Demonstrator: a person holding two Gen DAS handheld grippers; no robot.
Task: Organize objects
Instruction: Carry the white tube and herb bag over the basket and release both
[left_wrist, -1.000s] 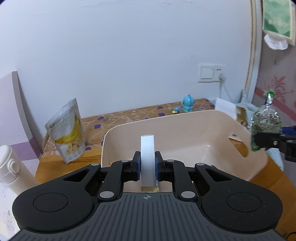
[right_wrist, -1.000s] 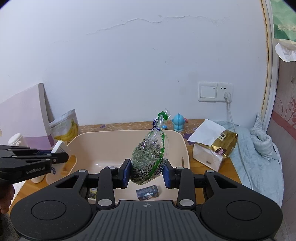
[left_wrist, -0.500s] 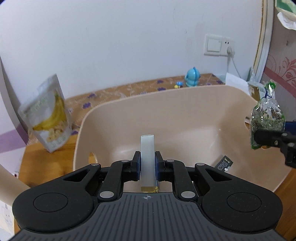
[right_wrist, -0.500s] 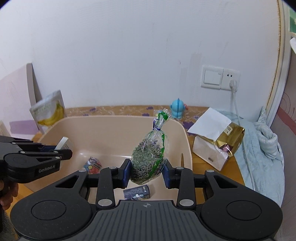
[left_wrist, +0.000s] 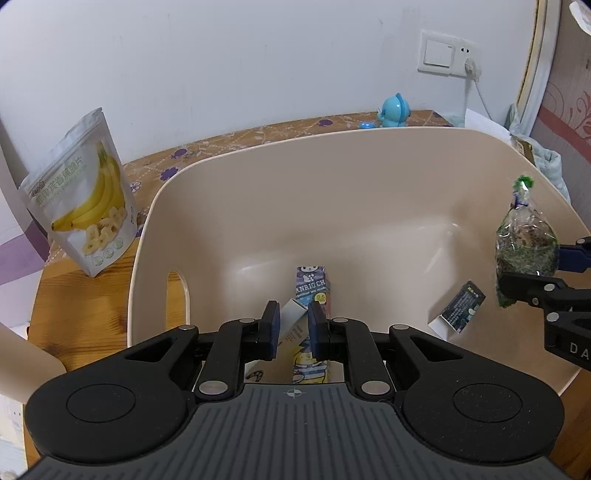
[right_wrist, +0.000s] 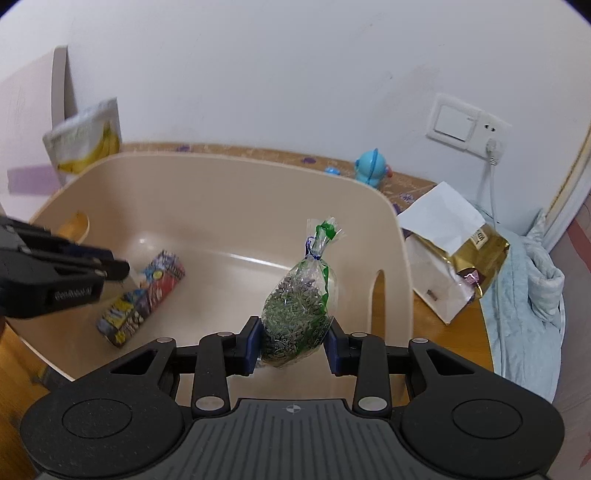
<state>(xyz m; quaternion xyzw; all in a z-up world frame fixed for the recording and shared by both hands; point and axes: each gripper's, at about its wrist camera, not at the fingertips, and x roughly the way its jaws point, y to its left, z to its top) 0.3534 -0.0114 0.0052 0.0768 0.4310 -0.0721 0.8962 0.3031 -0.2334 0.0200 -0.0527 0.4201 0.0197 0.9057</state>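
A beige plastic basket (left_wrist: 332, 177) stands on the wooden table; it also shows in the right wrist view (right_wrist: 229, 192). My left gripper (left_wrist: 292, 330) is open over the basket's near left part. A white box (left_wrist: 291, 321) leans loose between and below its fingers, on a colourful cartoon carton (left_wrist: 312, 291); the carton also shows in the right wrist view (right_wrist: 144, 299). My right gripper (right_wrist: 293, 347) is shut on a clear bag of dried herbs (right_wrist: 297, 314) and holds it above the basket's right side. The bag also shows in the left wrist view (left_wrist: 524, 247).
A small dark box (left_wrist: 460, 306) lies in the basket at right. A banana-chip pouch (left_wrist: 83, 206) stands left of the basket. A blue toy (left_wrist: 395, 110) stands at the back by the wall. A white and gold paper bag (right_wrist: 454, 258) and a light cloth (right_wrist: 532, 295) lie to the right.
My left gripper has lowered into the basket and opened, letting go of the white box. My right gripper has moved over the basket with the herb bag.
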